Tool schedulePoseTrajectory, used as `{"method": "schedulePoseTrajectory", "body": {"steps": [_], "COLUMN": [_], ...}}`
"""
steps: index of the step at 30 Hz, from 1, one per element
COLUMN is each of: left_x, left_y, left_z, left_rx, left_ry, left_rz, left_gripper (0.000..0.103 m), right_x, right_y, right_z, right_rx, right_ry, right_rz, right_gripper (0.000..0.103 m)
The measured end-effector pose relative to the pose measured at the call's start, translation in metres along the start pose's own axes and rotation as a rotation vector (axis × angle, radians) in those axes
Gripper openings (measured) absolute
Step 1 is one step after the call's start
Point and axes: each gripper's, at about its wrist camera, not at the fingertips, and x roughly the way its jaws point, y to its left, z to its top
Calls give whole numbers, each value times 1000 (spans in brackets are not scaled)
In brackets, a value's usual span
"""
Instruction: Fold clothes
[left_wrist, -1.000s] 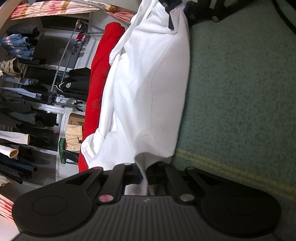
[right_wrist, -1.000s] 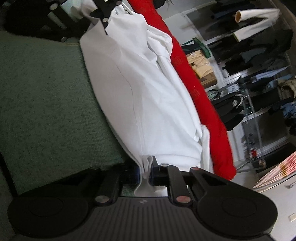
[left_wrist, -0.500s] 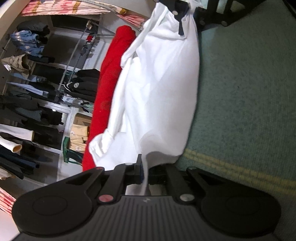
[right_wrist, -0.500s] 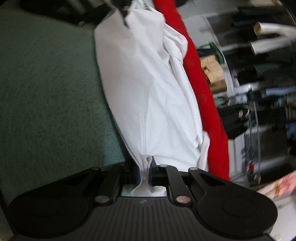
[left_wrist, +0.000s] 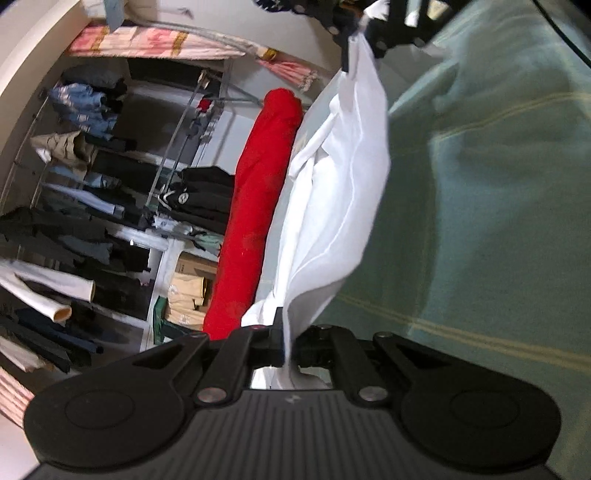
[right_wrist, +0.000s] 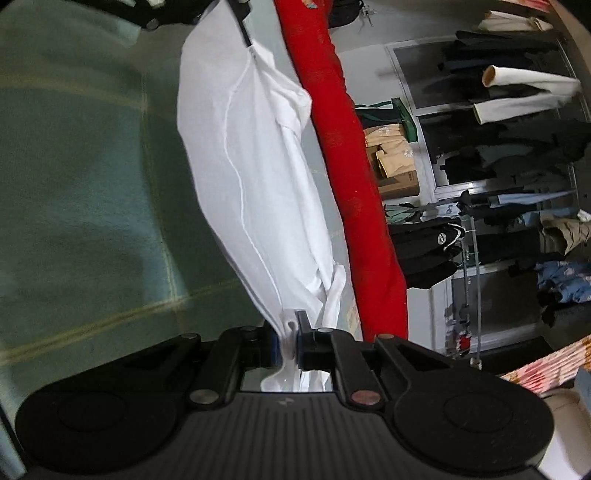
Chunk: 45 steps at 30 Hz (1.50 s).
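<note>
You have lifted the white garment (left_wrist: 343, 192) higher off the green blanket (left_wrist: 498, 221); your left gripper (left_wrist: 286, 345) and right gripper (right_wrist: 286, 343) each pinch an end, stretching it ready to fold.

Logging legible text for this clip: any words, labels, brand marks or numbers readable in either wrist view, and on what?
No readable text in either view.
Left gripper housing: a small embossed mark, not legible.
Right gripper housing: the same kind of mark, not legible.
Black folded garment on the shelf: a round white logo, too small to read.
Cardboard box: a flower-like print, no legible words.
</note>
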Motion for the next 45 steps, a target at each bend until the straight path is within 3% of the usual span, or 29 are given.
{"method": "schedulePoseTrajectory", "body": {"steps": [8,15,18,22,23,27,33,36,42,45], "left_x": [-33,-44,-49,-66,-71,-84,-93,-82,-51,-33], "left_y": [-22,-55,-54,-34,-28,3,44,60,71,70], "left_z": [-8,-14,-16,-20,-22,-32,-38,-38,-40,-44], "left_rx": [11,10,13,-75,-97,-204,-379,-525,-786,-905], "left_ry": [31,77,72,73,76,88,68,58,55,69], "left_rz": [-98,-194,-194,-291,-317,-407,-443,-484,-598,-662], "left_gripper": [2,2,13,14,15,27,45,50,54,57], "right_x": [-47,-42,-44,-53,-55,-59,-42,-9,53,75], "right_y": [22,52,54,38,30,-7,-53,-67,-52,-35], "right_z": [-10,-13,-17,-28,-32,-54,-99,-125,-197,-224], "right_rx": [-11,-19,-10,46,82,281,688,941,1515,1723], "right_ry": [-14,6,-1,-9,-5,2,-2,-4,-14,-33], "right_rz": [184,285,304,343,357,445,621,737,995,1101], "right_gripper": [12,13,30,54,54,60,69,82,86,86]}}
